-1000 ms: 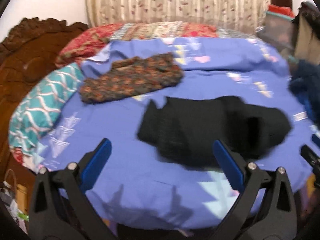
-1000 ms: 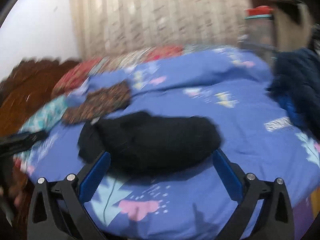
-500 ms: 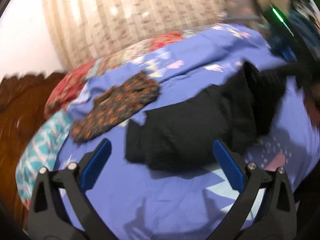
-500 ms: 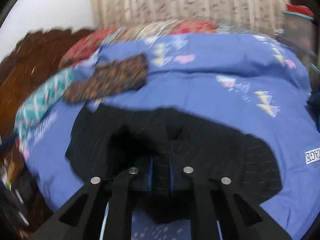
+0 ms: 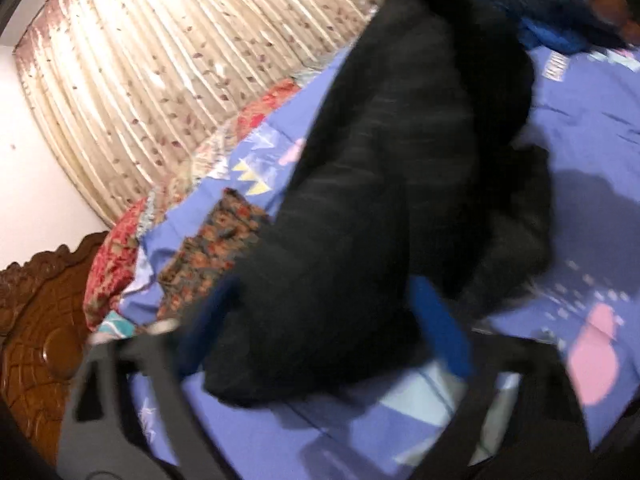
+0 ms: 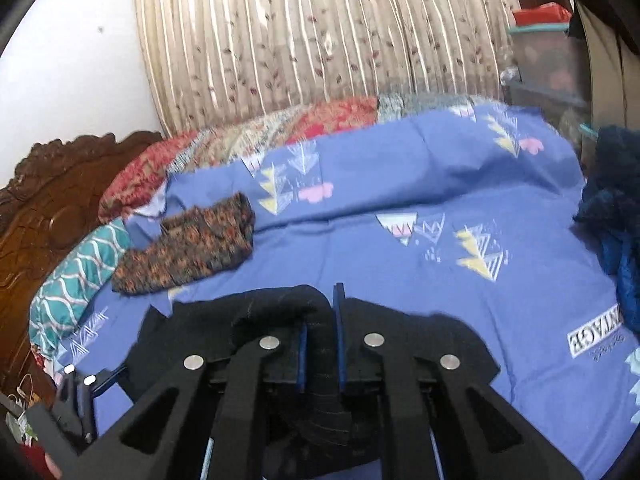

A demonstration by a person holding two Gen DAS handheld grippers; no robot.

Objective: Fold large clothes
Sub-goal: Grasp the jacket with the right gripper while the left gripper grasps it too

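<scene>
— Looking along the right tool [image 6: 320,344], what has it got?

— Its blue-padded fingers are pressed together on a fold of the black garment [image 6: 224,328], which spreads over the near part of the bed [image 6: 400,184], partly under the tool itself.

— And the left tool [image 5: 320,328]?

— Blurred, but its fingers stand well apart, with the black garment [image 5: 360,220] bulging between them. Whether the pads touch the cloth, I cannot tell. From that side the garment rises in a tall dark sweep toward the upper right and hides much of the bed [image 5: 280,448].

— What else lies around?

— A folded patterned cloth [image 6: 188,252] sits on the blue sheet beyond the garment, toward the left, apart from it. Left of that is a teal wavy-print pillow [image 6: 76,276], and behind it a red quilt [image 6: 240,140] along the far edge. A carved wooden headboard [image 6: 44,208] stands at the left, a pleated curtain [image 6: 320,40] behind the bed.

— On the right?

— A dark blue fuzzy garment [image 6: 616,208] heaped at the bed's edge, and a lidded plastic bin [image 6: 548,60] beyond it.
</scene>
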